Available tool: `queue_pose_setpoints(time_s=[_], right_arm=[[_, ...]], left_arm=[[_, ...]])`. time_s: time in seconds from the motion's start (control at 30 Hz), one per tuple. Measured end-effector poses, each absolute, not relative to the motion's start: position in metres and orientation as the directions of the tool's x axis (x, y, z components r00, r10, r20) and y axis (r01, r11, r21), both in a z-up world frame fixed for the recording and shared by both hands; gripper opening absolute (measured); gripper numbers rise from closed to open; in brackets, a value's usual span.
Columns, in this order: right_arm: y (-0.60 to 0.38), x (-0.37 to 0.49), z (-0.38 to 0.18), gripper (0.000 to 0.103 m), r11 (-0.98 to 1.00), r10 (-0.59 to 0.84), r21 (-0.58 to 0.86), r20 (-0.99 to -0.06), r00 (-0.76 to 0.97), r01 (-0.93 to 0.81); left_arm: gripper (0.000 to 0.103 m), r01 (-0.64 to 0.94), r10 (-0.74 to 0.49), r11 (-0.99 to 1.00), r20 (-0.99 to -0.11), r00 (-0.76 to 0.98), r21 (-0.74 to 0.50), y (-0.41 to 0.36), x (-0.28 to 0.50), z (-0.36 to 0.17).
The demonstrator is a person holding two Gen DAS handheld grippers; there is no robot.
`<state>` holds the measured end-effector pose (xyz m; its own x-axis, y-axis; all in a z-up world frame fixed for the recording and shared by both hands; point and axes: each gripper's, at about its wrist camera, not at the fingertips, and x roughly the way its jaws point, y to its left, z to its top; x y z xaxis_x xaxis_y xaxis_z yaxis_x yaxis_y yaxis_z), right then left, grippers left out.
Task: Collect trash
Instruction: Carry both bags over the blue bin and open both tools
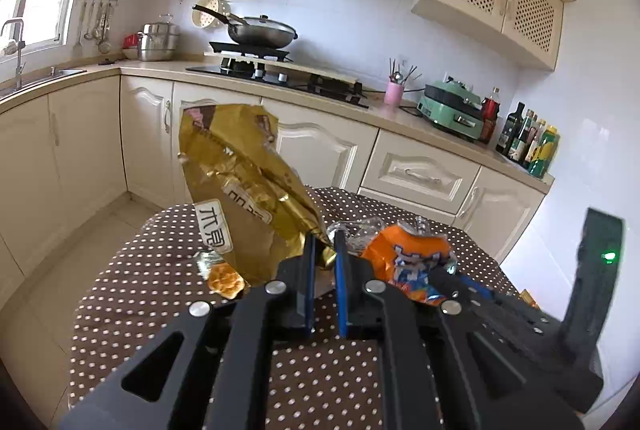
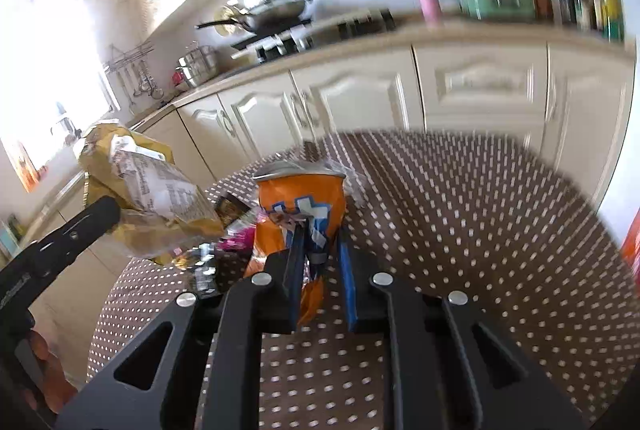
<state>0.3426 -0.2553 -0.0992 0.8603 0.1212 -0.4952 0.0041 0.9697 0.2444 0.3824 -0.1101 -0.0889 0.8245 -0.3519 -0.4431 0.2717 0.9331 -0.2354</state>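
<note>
My left gripper (image 1: pixel 324 240) is shut on the lower corner of a large gold snack bag (image 1: pixel 244 181) and holds it upright above the brown polka-dot table (image 1: pixel 160 270). The same gold bag (image 2: pixel 148 197) shows at the left of the right wrist view, with the left gripper's black body (image 2: pixel 68 242) under it. My right gripper (image 2: pixel 320 230) is shut on an orange and blue snack bag (image 2: pixel 300 201), also seen in the left wrist view (image 1: pixel 408 258). Small wrappers (image 2: pixel 236 230) lie between the two bags.
A cracker-like scrap (image 1: pixel 226 280) lies on the table by the gold bag. Clear plastic wrap (image 1: pixel 360 228) sits behind the orange bag. Cream cabinets and a counter (image 1: pixel 320 101) with a stove, wok, green appliance and bottles stand beyond the table.
</note>
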Motion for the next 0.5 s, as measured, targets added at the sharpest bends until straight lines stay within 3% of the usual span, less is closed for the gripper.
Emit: queue_pose_setpoints(time_s=[0.17, 0.5], right_arm=[[-0.211, 0.318, -0.074, 0.015, 0.988, 0.120, 0.143, -0.439, 0.890, -0.063], [-0.104, 0.299, -0.066, 0.014, 0.959, 0.282, 0.141, -0.417, 0.864, -0.244]], left_arm=[[0.008, 0.245, -0.341, 0.932, -0.411, 0.846, -0.269, -0.078, 0.359, -0.077], [0.008, 0.077, -0.175, 0.964, -0.392, 0.903, -0.253, 0.043, 0.290, -0.065]])
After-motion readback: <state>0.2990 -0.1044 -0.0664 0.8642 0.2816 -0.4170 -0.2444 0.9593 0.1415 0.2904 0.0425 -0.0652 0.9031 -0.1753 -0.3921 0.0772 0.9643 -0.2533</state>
